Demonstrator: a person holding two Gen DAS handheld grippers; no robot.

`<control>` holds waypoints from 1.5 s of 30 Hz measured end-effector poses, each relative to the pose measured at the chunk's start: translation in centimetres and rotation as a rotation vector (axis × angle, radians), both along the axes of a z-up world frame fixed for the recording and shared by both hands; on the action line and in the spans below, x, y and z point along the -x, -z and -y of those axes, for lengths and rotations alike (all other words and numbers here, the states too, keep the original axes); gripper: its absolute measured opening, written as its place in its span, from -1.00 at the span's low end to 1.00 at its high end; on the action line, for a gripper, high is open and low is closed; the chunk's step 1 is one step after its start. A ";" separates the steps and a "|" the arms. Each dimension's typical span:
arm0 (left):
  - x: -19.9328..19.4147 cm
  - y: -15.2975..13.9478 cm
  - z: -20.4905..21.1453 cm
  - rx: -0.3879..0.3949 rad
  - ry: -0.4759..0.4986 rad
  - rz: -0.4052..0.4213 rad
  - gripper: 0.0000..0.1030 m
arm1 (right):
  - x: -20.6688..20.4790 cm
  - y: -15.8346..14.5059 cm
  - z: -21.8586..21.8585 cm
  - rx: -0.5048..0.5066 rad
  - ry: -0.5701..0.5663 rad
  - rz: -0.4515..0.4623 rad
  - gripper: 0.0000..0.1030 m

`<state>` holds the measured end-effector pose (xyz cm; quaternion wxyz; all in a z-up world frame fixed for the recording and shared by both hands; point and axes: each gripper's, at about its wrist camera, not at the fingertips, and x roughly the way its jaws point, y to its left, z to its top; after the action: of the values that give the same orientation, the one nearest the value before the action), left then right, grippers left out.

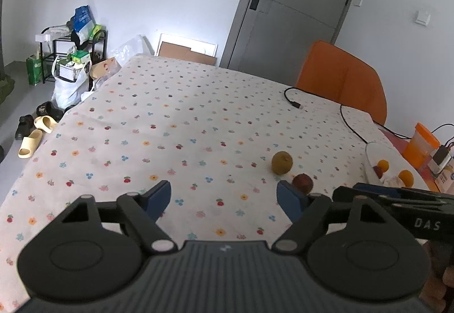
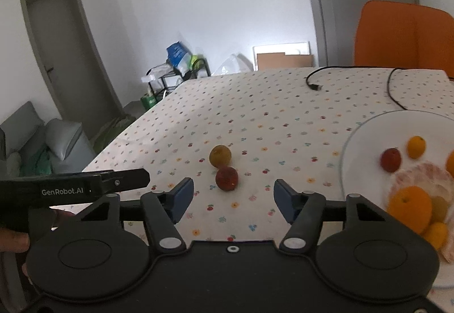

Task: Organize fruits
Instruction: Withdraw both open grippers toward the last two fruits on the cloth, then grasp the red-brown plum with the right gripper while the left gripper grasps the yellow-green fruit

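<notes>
Two loose fruits out on the flowery worktop (image 2: pixel 255 103): red fruit (image 2: pixel 226 179) touching the yellow-brown fruit (image 2: pixel 220 155), which sits just behind. White plate (image 2: pixel 366 137) off to the right, already loaded with oranges and another red one. Right tool (image 2: pixel 234 195) spread wide, gripping nothing, red fruit dead ahead between the fingers and just past the tips. Left tool (image 1: pixel 224 196) also released and empty, fruits off to its right, near the right fingertip. Looks like the right one's job: straight push forward, clamp, then swing right to the plate. No long axis to fuss over, both roundish.
</notes>
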<state>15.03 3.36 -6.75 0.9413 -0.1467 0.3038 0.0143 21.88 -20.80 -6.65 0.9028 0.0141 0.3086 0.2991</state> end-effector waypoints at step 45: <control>-6.2 0.5 3.8 0.007 0.127 -0.055 -0.11 | -3.8 -0.9 1.1 -0.004 0.017 0.010 -0.51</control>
<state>21.24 -0.40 -7.27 0.9311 -0.1299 0.3383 -0.0425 25.68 -21.86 -5.75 0.9069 0.0169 0.3034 0.2920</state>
